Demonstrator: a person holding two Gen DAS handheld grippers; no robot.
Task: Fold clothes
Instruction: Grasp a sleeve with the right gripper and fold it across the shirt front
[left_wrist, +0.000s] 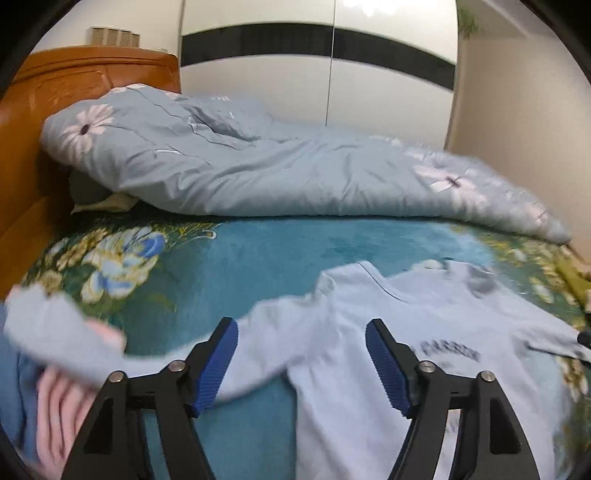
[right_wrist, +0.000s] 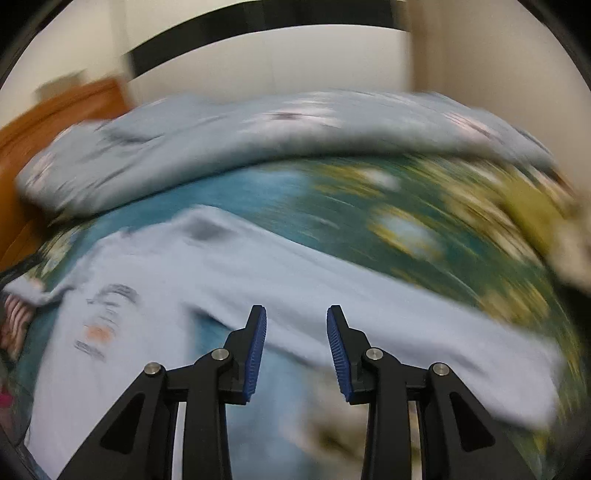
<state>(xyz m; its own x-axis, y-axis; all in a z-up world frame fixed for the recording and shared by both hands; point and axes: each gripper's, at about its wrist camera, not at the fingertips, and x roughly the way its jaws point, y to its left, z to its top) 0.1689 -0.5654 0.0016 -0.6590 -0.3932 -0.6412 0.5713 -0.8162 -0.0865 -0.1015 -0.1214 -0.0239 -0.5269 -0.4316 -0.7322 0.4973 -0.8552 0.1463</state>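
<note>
1. Left gripper (left_wrist: 302, 360) gapes wide, empty, above the shirt (left_wrist: 369, 369)'s sleeve.
2. Right gripper (right_wrist: 296, 350), half-open, empty, hovers over the shirt's other sleeve.
3. Shirt lies spread face-up on the bedspread (left_wrist: 277, 254), seemingly laid out for folding.

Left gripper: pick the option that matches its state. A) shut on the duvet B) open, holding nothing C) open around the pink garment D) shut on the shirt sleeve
B: the left gripper has its jaws spread wide, with the pale blue shirt lying flat on the bed beyond them, not pinched between the pads.
</note>
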